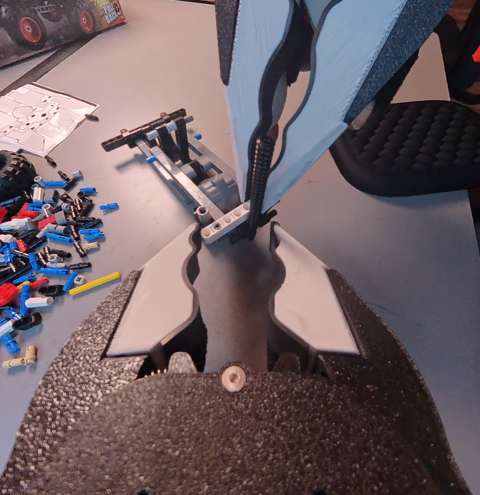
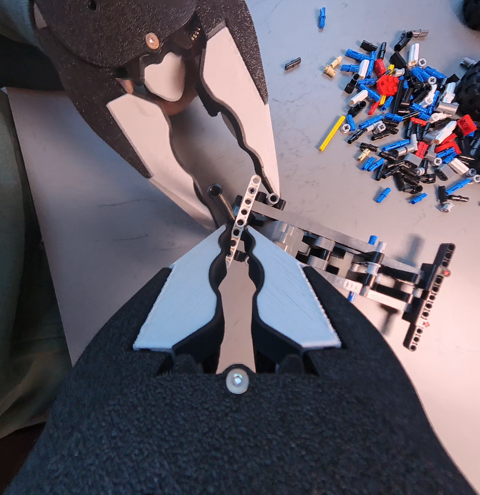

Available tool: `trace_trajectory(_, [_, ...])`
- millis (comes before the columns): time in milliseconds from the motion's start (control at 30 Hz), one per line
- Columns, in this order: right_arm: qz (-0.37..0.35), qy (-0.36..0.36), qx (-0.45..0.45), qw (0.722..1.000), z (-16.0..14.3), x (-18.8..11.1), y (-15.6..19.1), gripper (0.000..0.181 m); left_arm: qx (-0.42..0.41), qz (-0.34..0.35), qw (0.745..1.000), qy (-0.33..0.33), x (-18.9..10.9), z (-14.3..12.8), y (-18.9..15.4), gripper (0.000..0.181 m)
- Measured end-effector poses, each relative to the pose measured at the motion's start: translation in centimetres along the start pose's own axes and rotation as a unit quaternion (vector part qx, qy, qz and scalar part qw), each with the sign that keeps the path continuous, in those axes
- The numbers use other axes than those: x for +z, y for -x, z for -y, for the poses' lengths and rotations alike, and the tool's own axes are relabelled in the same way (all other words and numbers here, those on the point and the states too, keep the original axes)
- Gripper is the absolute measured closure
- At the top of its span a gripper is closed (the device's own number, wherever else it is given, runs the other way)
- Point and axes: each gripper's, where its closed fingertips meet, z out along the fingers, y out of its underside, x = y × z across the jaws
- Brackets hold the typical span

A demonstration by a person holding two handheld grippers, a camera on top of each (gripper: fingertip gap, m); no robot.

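A long grey and black brick-built chassis (image 1: 185,171) lies on the grey table (image 1: 367,267). A white holed beam (image 1: 225,222) crosses its near end, and a black ribbed tube (image 1: 259,182) stands up from that end. My right gripper (image 2: 236,229) is shut on the white beam (image 2: 244,209), with the ribbed tube (image 2: 222,203) sticking out just past its tips. It also shows in the left wrist view (image 1: 260,211), coming down from above. My left gripper (image 1: 234,227) is open and empty, its tips on either side of the beam's end. It also shows in the right wrist view (image 2: 245,210).
A pile of small blue, black, red and grey parts (image 1: 45,241) lies left of the chassis, with a yellow axle (image 1: 94,283) and a black tyre (image 1: 8,174). A printed sheet (image 1: 32,117) and a box (image 1: 45,24) lie farther back. A black chair seat (image 1: 421,150) stands beyond the table's right edge.
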Motion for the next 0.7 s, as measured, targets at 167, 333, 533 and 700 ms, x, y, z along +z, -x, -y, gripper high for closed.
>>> trace_trajectory(167, [-0.006, 0.012, -0.065, 0.998, -0.7, -0.7, 0.6, 0.175, 0.0, -0.03, 1.0, -0.007, -0.5, -0.1, -0.7, 0.14])
trace_trajectory(333, [0.026, 0.006, -0.124, 0.992, -1.7, -1.4, 1.8, 0.175, 0.063, -0.058, 0.995, -0.057, -2.0, 1.1, -1.6, 0.129])
trace_trajectory(533, [0.081, -0.004, -0.169, 0.982, -2.0, -1.6, 3.6, 0.175, 0.148, -0.105, 0.982, -0.049, -1.0, 0.9, -3.8, 0.126])
trace_trajectory(700, [0.095, -0.007, -0.18, 0.979, -2.1, -1.7, 4.0, 0.174, 0.182, -0.094, 0.978, -0.036, -0.5, 0.5, -4.2, 0.134])
